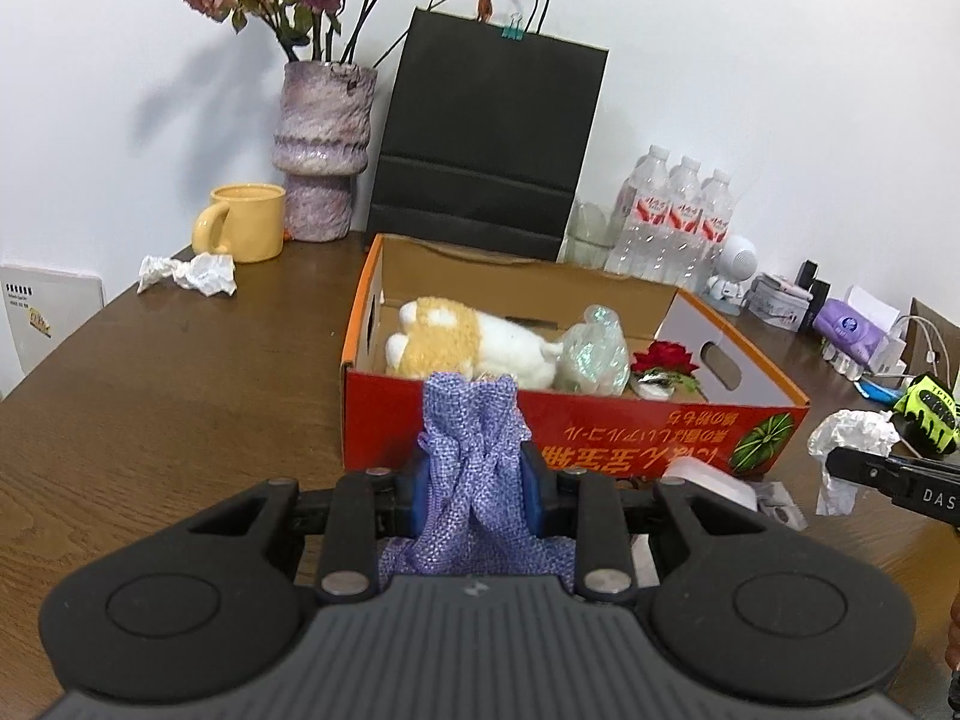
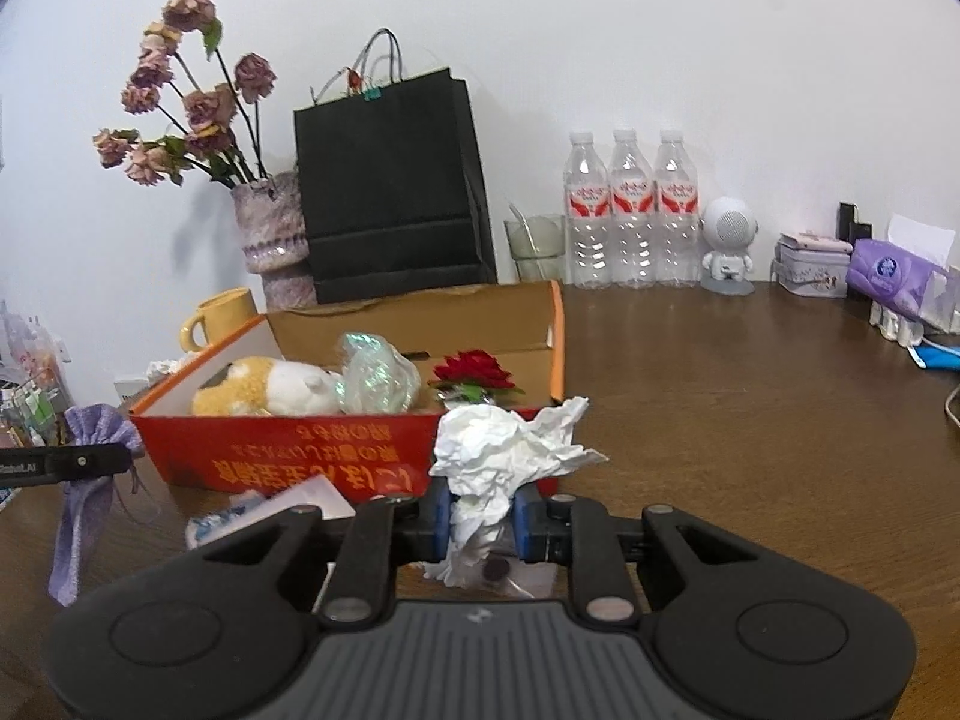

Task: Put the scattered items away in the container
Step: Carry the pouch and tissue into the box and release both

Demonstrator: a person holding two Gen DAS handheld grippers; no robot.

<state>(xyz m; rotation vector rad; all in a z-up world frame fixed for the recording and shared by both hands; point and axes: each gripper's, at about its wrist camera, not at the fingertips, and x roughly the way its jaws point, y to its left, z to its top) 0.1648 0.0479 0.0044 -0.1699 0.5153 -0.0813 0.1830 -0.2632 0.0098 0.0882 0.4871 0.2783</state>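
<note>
Both grippers are loaded and up off the table (image 2: 750, 396), right in front of the orange cardboard box (image 1: 600, 429). The left gripper (image 1: 471, 483) has its jaws pinched narrow on a purple mesh pouch (image 1: 465, 420), whose gathered top stands up against the box's near wall while its tail hangs below the blue pads (image 1: 420, 489). From the right wrist camera that same pouch dangles just left of the box, clear of the table. The right gripper (image 2: 480, 516) has its jaws clamped on a crumpled white tissue (image 2: 510, 444), the paper blooming above the pads at the box's near right corner. Inside the box lie a yellow-and-white plush toy (image 1: 456, 339), then a shiny iridescent wrapper (image 1: 591, 354), then a red rose (image 1: 663, 360) toward the box's right end. Still out on the table: another crumpled tissue (image 1: 192, 273) well left of the box beside the yellow mug (image 1: 246, 222), and some flat packets (image 2: 264, 510) lying just in front of the box's near wall. Behind the box stand a black paper bag (image 1: 486, 150), a vase of dried roses (image 1: 321, 144) and three water bottles (image 2: 630, 210).
</note>
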